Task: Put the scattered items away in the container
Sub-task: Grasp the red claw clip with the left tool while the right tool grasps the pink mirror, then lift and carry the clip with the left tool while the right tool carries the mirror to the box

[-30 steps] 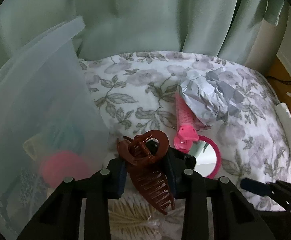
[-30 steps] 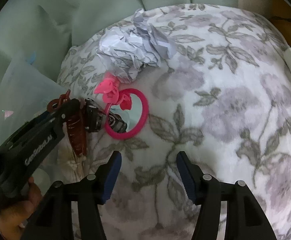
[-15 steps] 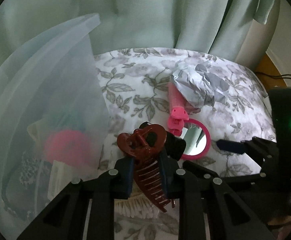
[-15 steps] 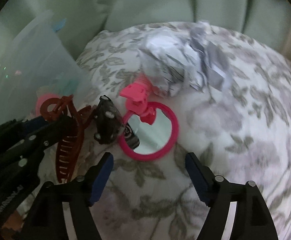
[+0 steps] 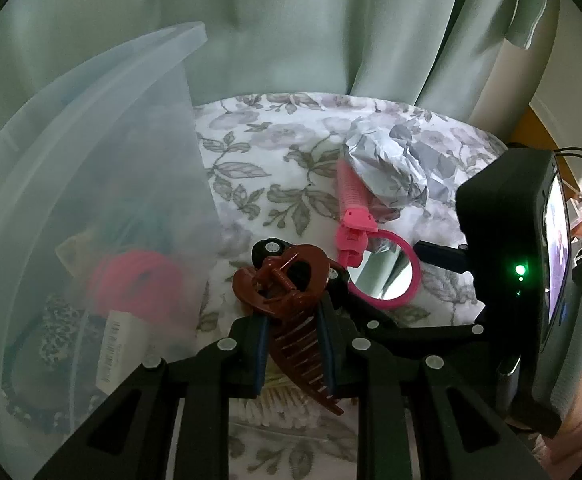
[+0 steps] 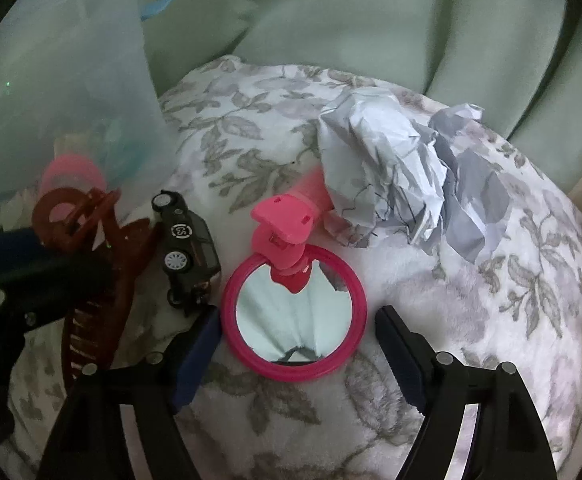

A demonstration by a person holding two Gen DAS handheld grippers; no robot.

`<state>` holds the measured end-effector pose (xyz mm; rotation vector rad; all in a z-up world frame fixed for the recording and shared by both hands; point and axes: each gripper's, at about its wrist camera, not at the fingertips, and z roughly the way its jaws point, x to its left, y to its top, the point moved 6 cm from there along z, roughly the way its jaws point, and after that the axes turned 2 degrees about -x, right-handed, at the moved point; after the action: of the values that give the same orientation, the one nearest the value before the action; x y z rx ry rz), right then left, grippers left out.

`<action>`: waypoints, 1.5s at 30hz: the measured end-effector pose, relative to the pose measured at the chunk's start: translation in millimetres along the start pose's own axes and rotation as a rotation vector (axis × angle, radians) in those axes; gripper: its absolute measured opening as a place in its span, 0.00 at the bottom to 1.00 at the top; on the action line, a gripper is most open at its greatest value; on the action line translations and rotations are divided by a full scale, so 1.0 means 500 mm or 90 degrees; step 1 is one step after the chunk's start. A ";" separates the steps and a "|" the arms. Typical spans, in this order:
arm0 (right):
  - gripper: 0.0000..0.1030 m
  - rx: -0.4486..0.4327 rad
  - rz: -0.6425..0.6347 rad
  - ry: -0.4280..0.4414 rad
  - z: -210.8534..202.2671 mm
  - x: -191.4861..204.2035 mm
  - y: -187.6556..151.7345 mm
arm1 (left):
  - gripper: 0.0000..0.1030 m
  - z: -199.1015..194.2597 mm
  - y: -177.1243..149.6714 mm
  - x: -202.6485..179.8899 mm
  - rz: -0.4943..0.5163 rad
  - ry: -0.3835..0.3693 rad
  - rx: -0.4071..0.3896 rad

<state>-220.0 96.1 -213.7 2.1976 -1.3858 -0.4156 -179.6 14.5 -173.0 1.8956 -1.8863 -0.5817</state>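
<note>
- Left gripper (image 5: 293,344) is clamped on a brown hair claw (image 5: 291,312); blue pads squeeze the toothed part from both sides, hinge end points to 12 o'clock, teeth hang toward 5 o'clock.
- Hair claw is lifted off the floral blanket (image 5: 283,168), just beside the wall of the container (image 5: 103,128), not inside it.
- Container is a frosted plastic bin filling the 9 o'clock side of the left wrist view; through its wall show a pink round thing (image 5: 135,280), a black-and-white patterned piece and a labelled packet, all blurry.
- A bundle of pale sticks (image 5: 279,404) lies on the blanket under the left gripper, at 6 o'clock.
- Right gripper (image 6: 297,354) has jaws wide apart, holding nothing; fingers sit either side of the lower half of a pink hand mirror (image 6: 293,316). Left finger looks close to the rim, contact cannot be told.
- Mirror lies flat, glass up; its pink ribbed handle (image 6: 287,220) runs toward 12 o'clock and goes under a crumpled paper (image 6: 395,168).
- Toy car (image 6: 187,248), dark grey, lies on its side at 9 o'clock of the mirror, between mirror and hair claw, near both.
- Crumpled paper rests on the blanket at 1 o'clock of the mirror.
- Green curtain (image 5: 291,20) hangs behind the blanket at 12 o'clock.
- Right gripper body with a green light shows at 3 o'clock in the left wrist view.
</note>
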 end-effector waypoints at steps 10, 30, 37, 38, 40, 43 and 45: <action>0.73 -0.002 0.071 -0.003 -0.029 -0.046 -0.014 | 0.22 -0.005 0.000 0.001 -0.014 -0.012 0.004; 0.72 -0.009 0.534 0.137 -0.142 -0.254 -0.164 | 0.22 -0.016 0.005 -0.080 0.001 -0.090 0.002; 0.72 -0.005 0.536 0.122 -0.156 -0.251 -0.182 | 0.18 -0.005 0.003 -0.050 -0.030 -0.077 0.002; 0.72 -0.004 0.537 0.122 -0.159 -0.254 -0.188 | 0.18 -0.005 0.004 -0.048 -0.031 -0.076 0.001; 0.72 -0.003 0.537 0.122 -0.160 -0.255 -0.192 | 0.18 -0.004 0.005 -0.043 -0.033 -0.075 -0.002; 0.72 -0.002 0.537 0.123 -0.162 -0.255 -0.197 | 0.22 -0.001 0.007 -0.039 -0.036 -0.071 -0.006; 0.72 -0.002 0.537 0.124 -0.163 -0.255 -0.200 | 0.37 0.008 0.007 -0.040 -0.034 -0.068 0.000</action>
<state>-159.5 267.1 -204.1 1.4038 -2.0005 0.1042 -184.8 34.5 -174.1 1.9556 -1.9063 -0.7132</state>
